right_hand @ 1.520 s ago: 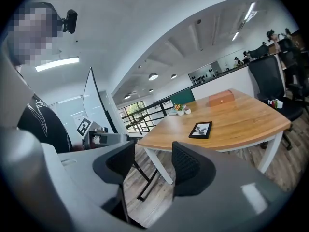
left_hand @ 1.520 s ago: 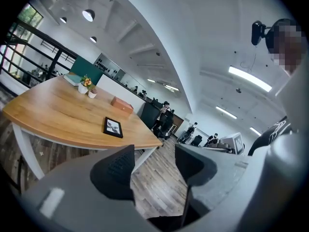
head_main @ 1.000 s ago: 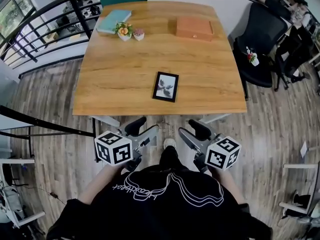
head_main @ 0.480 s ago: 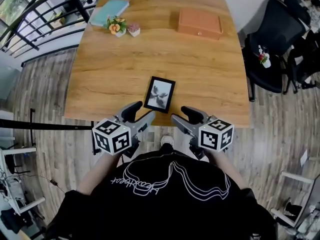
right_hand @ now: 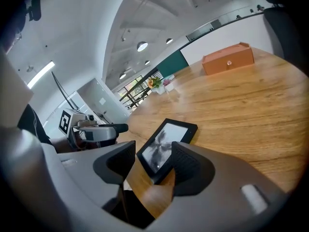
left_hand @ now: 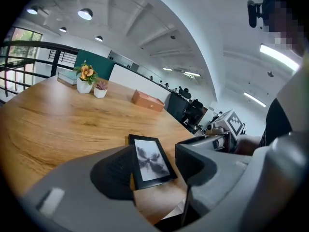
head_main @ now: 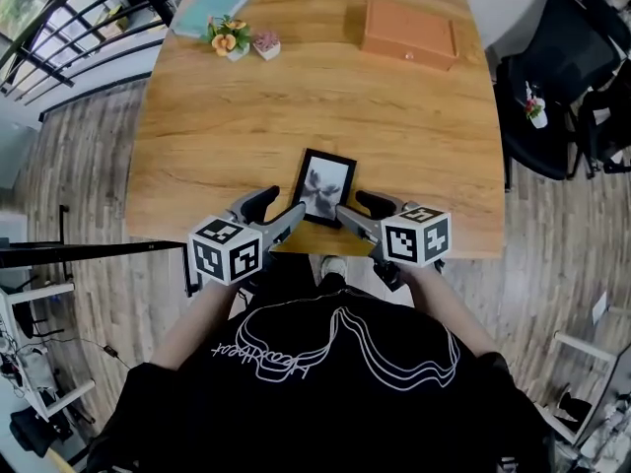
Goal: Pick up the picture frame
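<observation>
The left tool (head_main: 281,205) and right tool (head_main: 357,207) gape empty, flanking the flat-lying picture frame (head_main: 323,186). It is probably light, stiff and glass-fronted, so pinch its rim.

Wooden desk (head_main: 246,116), grain running across it, and most of its top lies bare. Up at the far left corner there's a teal book (head_main: 214,6) lying flat. Just beside it, a touch nearer, sit two little pots side by side: a white one with orange and yellow flowers (head_main: 227,40), and a smaller one with a pinkish plant (head_main: 266,44). Over at the far right corner, an orange-brown box (head_main: 409,32), lid shut, well apart from the pots. Off the desk's right edge stands a black office chair (head_main: 552,77). Past the left edge, a dark railing (head_main: 69,47) over grey-brown plank floor (head_main: 69,175).
</observation>
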A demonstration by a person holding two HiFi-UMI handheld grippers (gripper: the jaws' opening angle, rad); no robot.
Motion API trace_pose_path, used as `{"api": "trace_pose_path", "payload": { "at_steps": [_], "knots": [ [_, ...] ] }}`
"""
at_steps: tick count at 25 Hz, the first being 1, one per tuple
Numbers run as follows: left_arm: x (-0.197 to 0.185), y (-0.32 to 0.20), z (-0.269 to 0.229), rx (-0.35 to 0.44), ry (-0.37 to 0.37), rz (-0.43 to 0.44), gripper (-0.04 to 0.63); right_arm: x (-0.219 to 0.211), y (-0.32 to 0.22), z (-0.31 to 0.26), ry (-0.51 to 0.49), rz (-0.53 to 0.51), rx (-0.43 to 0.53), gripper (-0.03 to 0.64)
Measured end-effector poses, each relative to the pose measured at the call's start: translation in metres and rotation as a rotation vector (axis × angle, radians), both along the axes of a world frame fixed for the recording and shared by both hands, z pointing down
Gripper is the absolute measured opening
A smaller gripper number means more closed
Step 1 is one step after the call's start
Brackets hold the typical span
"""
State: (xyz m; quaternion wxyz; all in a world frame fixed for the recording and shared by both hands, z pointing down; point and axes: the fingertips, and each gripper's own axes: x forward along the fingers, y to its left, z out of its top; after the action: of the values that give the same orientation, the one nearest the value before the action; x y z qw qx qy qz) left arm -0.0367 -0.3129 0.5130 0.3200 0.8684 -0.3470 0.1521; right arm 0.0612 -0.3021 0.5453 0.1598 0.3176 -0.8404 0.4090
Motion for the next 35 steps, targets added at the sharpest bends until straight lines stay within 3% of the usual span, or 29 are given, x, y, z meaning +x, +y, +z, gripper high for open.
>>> {"api": "trace_pose_path", "payload": {
  "at_steps": [10,18,24,29,35],
  "knots": [
    [-0.016,-0.038,0.037,-0.083,-0.032,0.077,0.247,0.0,-0.028,0.046,0.179,0.073,-0.082,0.249],
    [-0.011,-0.049,0.047,-0.118,-0.054,0.123,0.246,0.002,-0.03,0.059,0.294,0.096,-0.077,0.239],
    [0.0,-0.046,0.055,-0.141,-0.079,0.181,0.247,0.003,-0.031,0.064,0.376,0.098,-0.063,0.184],
    [0.004,-0.043,0.062,-0.161,-0.094,0.204,0.247,0.003,-0.031,0.066,0.372,0.107,-0.083,0.169],
    [0.007,-0.041,0.066,-0.18,-0.104,0.218,0.245,0.012,-0.036,0.066,0.267,0.227,-0.161,0.132]
  ]
}}
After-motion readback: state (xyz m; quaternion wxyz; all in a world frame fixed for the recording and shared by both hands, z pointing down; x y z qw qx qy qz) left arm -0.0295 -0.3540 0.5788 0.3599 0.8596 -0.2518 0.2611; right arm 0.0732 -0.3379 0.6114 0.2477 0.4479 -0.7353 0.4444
